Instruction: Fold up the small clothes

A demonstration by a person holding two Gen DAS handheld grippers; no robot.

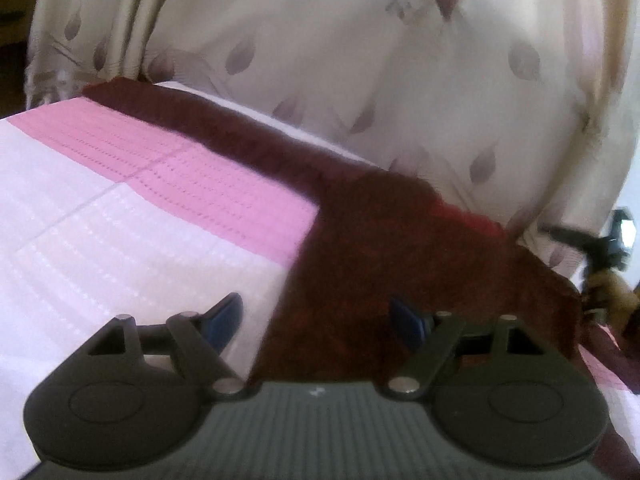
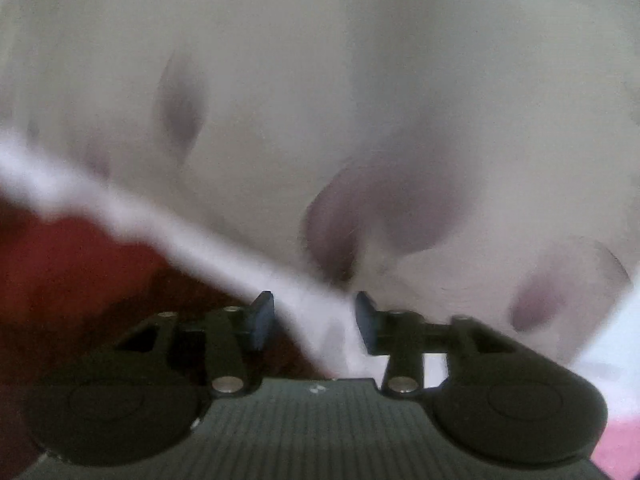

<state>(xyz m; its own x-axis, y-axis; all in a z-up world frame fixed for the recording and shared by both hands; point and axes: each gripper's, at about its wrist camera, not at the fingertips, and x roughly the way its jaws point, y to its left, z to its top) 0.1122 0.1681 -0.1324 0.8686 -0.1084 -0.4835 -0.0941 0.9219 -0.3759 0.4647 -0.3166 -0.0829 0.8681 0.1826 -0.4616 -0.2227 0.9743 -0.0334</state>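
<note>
A dark maroon fuzzy garment [image 1: 392, 248] lies spread on the pink and white striped cover [image 1: 120, 208], with one long part running along the far edge to the upper left. My left gripper [image 1: 318, 320] is open just above the garment's near edge, empty. My right gripper [image 2: 314, 320] is open and empty; its view is blurred. It hovers over the white edge of the cover [image 2: 224, 248], with the maroon garment [image 2: 80, 272] at its lower left. The right gripper also shows in the left wrist view [image 1: 600, 248] at the garment's far right corner.
A cream curtain with grey-purple leaf print [image 1: 360, 60] hangs close behind the surface's far edge and fills most of the right wrist view [image 2: 320, 100]. The pink and white cover stretches out to the left of the garment.
</note>
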